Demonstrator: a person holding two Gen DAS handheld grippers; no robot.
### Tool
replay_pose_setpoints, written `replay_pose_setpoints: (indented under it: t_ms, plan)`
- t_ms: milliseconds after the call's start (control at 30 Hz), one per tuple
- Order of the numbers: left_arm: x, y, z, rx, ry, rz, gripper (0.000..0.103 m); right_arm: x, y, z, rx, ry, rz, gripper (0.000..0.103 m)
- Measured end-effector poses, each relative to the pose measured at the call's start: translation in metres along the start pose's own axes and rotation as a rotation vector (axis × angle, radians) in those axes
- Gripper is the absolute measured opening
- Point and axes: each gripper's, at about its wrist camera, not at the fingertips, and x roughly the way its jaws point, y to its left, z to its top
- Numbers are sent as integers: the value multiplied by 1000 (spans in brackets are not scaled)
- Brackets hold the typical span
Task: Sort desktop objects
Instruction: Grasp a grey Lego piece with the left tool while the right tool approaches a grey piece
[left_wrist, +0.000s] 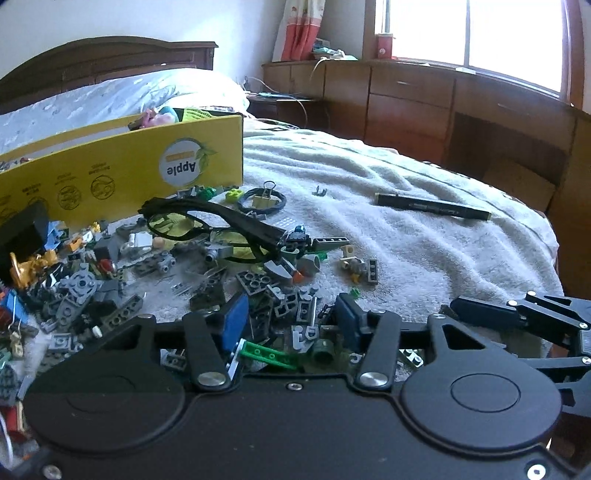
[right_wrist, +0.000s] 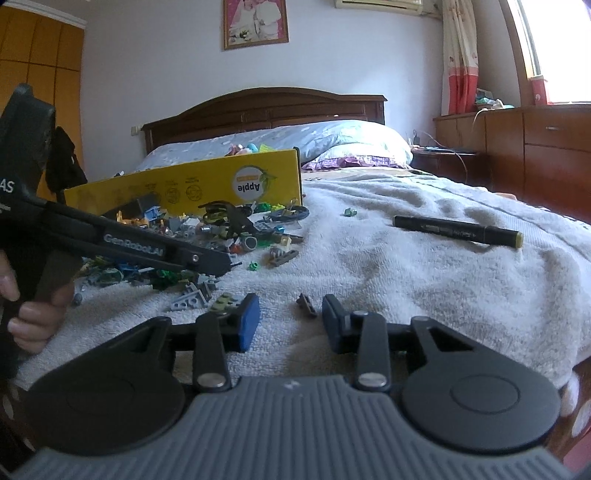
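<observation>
The left gripper (left_wrist: 286, 317) hovers low over a heap of small building bricks (left_wrist: 122, 280) on a white towel (left_wrist: 424, 240), its blue pads apart, pressing nothing. The right gripper (right_wrist: 291, 319) sits open just above the towel, a small dark piece (right_wrist: 306, 304) lying between its fingers. Black glasses (left_wrist: 214, 229) rest on the heap beside a yellow Apple box (left_wrist: 140, 173). A black marker (left_wrist: 432, 206) lies well apart.

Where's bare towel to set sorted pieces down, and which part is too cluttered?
Free: the white towel between the brick pile and the black marker, and the strip in front of the marker toward the towel's near edge. Crowded: everything before the yellow box, where glasses lie on the bricks.
</observation>
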Motion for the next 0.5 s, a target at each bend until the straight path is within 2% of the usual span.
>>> replay_pose_setpoints:
  t_ms: [67, 133, 200, 267, 333, 500]
  plan:
    - [3, 0, 0, 0, -1, -2, 47, 1, 1, -1, -1, -3, -1, 54]
    - [4, 1, 0, -1, -1, -6, 36, 0, 0, -1, 1, -7, 0, 54]
    - [1, -1, -1, 9, 1, -9, 20, 0, -1, -2, 2, -11, 2, 54]
    - [-5, -2, -2, 14, 4, -54, 16, 0, -1, -2, 1, -12, 2, 54]
    - [-8, -3, -5, 3, 14, -107, 16, -1, -1, -2, -2, -12, 2, 54]
    - [-10, -12, -16, 46, -11, -110, 19, -1, -1, -4, -1, -18, 3, 56]
